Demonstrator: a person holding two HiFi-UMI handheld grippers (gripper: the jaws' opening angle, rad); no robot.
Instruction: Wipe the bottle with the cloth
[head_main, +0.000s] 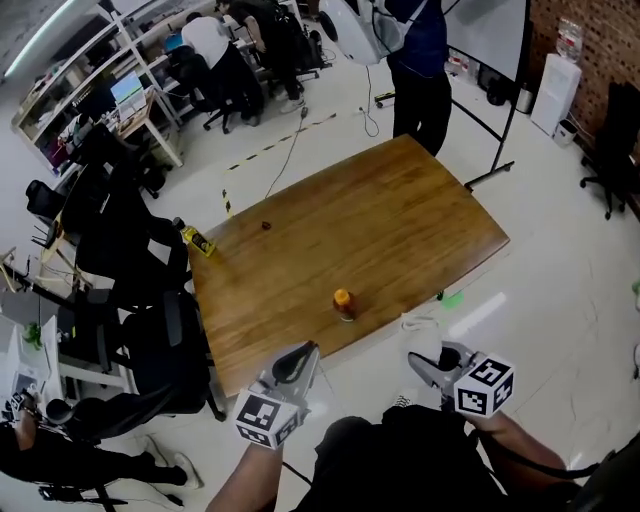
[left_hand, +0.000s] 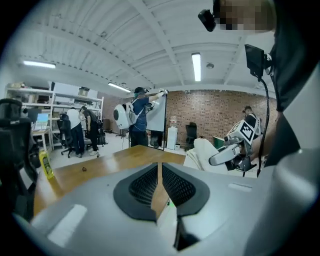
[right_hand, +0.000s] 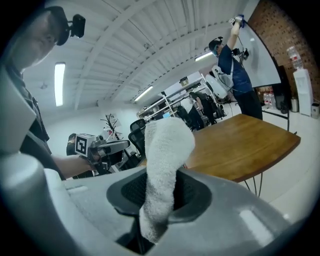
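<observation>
Head view, principal item: bottle (head_main: 344, 303), small, upright, roughly cylindrical, with a brownish body under a rounded orange cap. It stands free on the wooden table (head_main: 400, 220) near its lower edge, just below the frame's centre and well apart from both tools. Table: warm brown plank grain, smooth top, rounded corners, thin dark legs. Left gripper (head_main: 303, 356), lower centre-left: grey moulded shell, dark ribbed pads drawn almost together with only a slit between, nothing held. Right gripper (right_hand: 161, 192): same build, pads clamped on the cloth (right_hand: 167, 145), a white, nubbly terry fold that stands up out of the jaws as a soft rounded column, with a short tail hanging below. Other entries: yellow object (head_main: 197, 240) at the table's left edge and small dark speck (head_main: 266, 225) upper left on the top, neither identifiable. Hazards, judged: the bottle looks light, narrow-based and unsupported, so a sideways rub from the cloth alone would likely tip it or slide it across the slick top toward the near edge; the left gripper would have to open and steady it first. The cloth is pinched along one fold only, so drag against the bottle may pull it loose
</observation>
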